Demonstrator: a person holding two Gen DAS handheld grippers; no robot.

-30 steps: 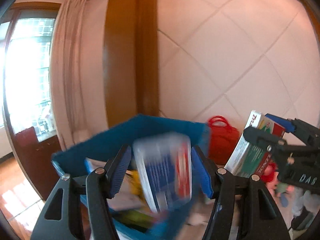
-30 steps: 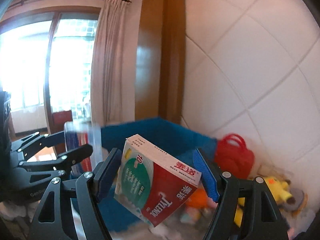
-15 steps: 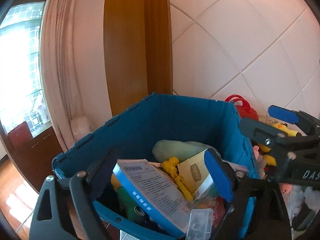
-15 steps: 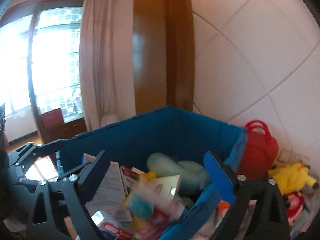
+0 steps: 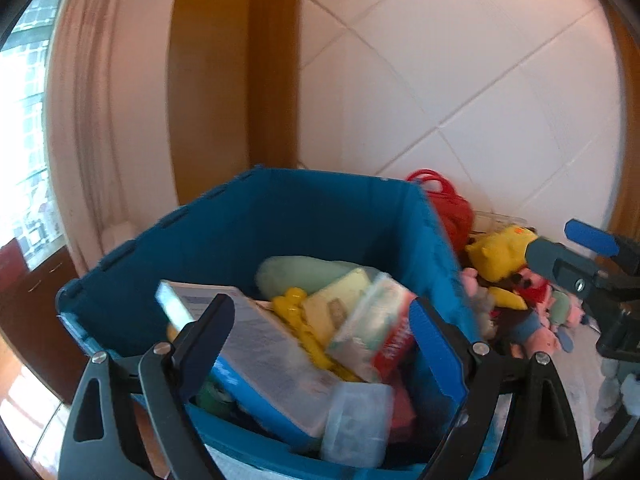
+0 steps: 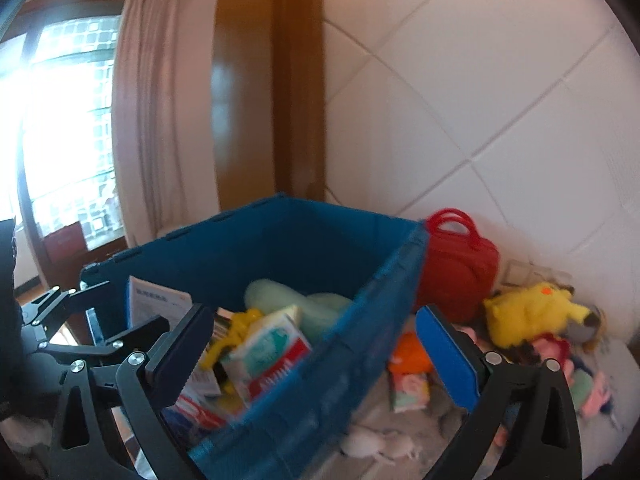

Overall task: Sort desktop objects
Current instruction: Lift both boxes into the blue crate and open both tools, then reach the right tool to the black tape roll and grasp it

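Both of my grippers hang empty over the blue bin [image 5: 304, 216]: left gripper [image 5: 320, 332] spread wide, right gripper [image 6: 316, 344] with jaws opening. Inside already lie the blue-edged box [image 5: 260, 344] and red-and-green medicine box [image 6: 272, 356]. Left outside: red bag [image 6: 460, 268], yellow plush [image 6: 532, 312], smaller toys.

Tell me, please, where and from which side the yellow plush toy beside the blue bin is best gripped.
Probably its round body, from above: the yellow plush toy lies on top of the toy pile, body exposed, with the red bag close on its left.
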